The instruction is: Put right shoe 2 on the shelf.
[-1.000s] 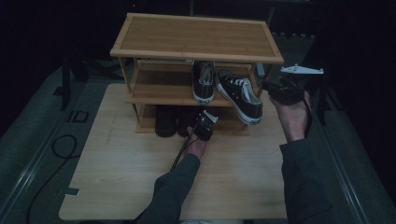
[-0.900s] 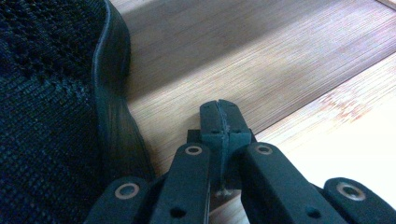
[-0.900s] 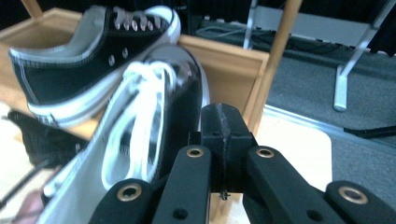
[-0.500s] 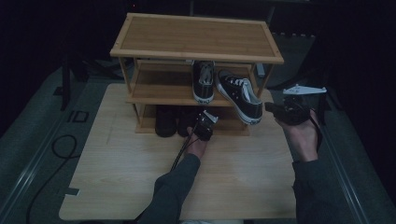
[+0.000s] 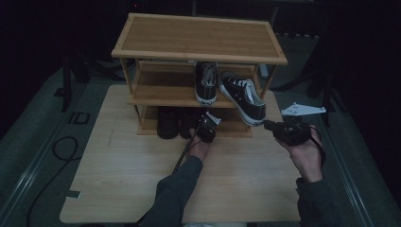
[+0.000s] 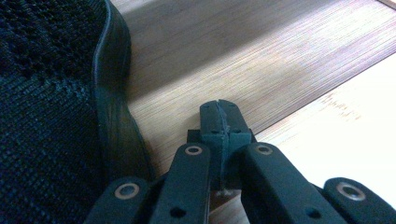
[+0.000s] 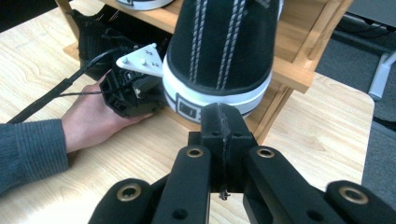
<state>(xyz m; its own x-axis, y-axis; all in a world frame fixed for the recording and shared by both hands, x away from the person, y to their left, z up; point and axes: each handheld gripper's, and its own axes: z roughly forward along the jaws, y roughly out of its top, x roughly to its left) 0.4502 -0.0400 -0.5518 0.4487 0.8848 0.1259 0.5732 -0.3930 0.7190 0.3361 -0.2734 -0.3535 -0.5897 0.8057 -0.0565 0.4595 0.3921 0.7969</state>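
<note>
A bamboo shoe rack stands on the wooden table. On its middle shelf, one black sneaker sits straight. A second black sneaker lies askew, its white-soled heel jutting over the shelf's front edge. Dark shoes fill the bottom shelf. My left gripper rests at the bottom shelf, jaws shut and empty, beside a black mesh shoe. My right gripper is shut and empty, just below and in front of the jutting heel.
The rack's top shelf is bare. A black cable loops on the grey floor at the left of the table. The left gripper and its hand lie on the table left of the jutting heel.
My right hand has come down and toward the table's near side, from beside the middle shelf to just in front of the jutting heel. The left hand has stayed put.
</note>
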